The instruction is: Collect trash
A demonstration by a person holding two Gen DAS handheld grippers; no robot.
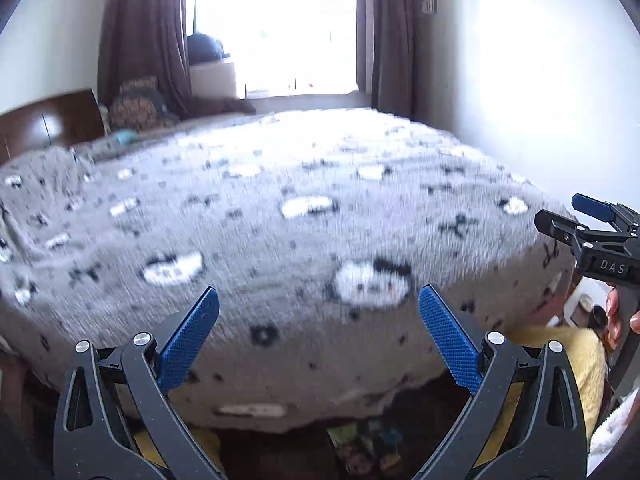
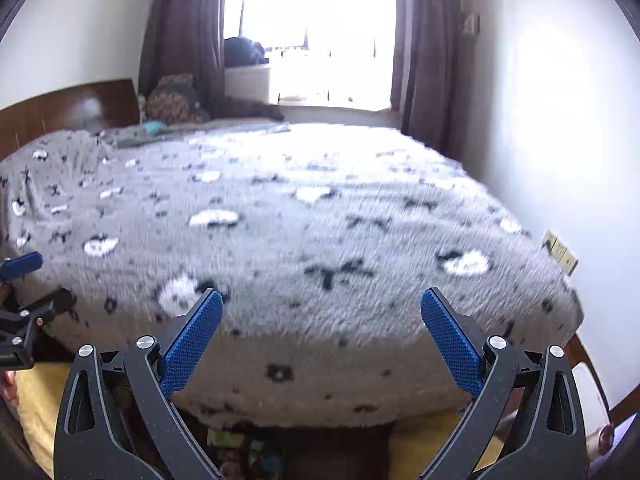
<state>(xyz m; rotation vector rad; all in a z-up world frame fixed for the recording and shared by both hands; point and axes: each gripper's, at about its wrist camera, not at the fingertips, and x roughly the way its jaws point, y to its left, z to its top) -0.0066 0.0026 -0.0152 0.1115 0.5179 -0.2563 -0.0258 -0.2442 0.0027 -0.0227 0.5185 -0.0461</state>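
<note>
We hold the left gripper and the right gripper side by side above the foot of a bed, both tipped slightly downward, each with its blue pads spread wide apart and nothing between them. The bed wears a grey fleece blanket with black-and-white figures. The trash appears as colourful wrappers on the dark floor just below the bed's near edge, between the gripper arms; blur keeps us from telling more. Brown curtains frame a bright window beyond.
</note>
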